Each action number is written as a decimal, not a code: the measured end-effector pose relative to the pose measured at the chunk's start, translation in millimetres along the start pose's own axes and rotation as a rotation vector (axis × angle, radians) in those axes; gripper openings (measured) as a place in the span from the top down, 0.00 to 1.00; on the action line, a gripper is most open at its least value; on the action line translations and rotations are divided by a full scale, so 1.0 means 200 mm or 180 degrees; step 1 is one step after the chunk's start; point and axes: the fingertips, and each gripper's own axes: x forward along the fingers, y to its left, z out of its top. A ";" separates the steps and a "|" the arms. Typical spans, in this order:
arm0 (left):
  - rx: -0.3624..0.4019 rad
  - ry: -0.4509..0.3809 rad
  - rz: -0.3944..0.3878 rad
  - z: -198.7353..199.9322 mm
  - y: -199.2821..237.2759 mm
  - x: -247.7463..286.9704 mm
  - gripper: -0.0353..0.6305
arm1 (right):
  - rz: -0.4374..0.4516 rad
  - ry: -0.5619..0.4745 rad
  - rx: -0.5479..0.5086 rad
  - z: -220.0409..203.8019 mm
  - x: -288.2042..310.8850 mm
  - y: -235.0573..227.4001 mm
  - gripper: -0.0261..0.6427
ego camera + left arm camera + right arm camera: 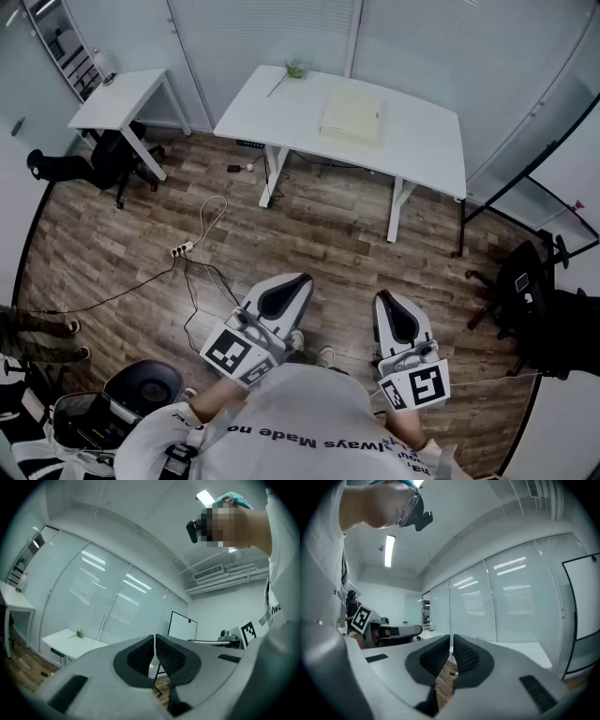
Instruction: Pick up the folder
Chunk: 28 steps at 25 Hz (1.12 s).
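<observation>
Needed to near the white bench (pixel 427 141) and open the shut, empty left claw (pixel 298 283) and right claw (pixel 385 302) beside the flat cream folder (pixel 352 114).

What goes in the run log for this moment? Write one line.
stage: pick not begun | folder: flat on desk, untouched | left gripper: shut, empty | right gripper: shut, empty

thin pale-yellow rectangular folder (pixel 352 115) | closed, lying flat | on white desk (pixel 281 103), right of centre, untouched
</observation>
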 end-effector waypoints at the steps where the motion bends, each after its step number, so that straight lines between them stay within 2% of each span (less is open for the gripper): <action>1: 0.0002 0.0001 -0.0009 0.00 0.01 -0.01 0.92 | -0.0008 -0.0004 -0.0005 0.00 0.01 0.00 0.92; 16: 0.0017 -0.0013 -0.0115 0.04 0.23 -0.12 0.92 | -0.0158 -0.0079 0.0006 -0.03 0.20 0.15 0.92; 28: -0.0011 0.0024 -0.0112 0.02 0.40 0.25 0.92 | -0.0174 -0.0094 0.0043 -0.04 0.41 -0.18 0.92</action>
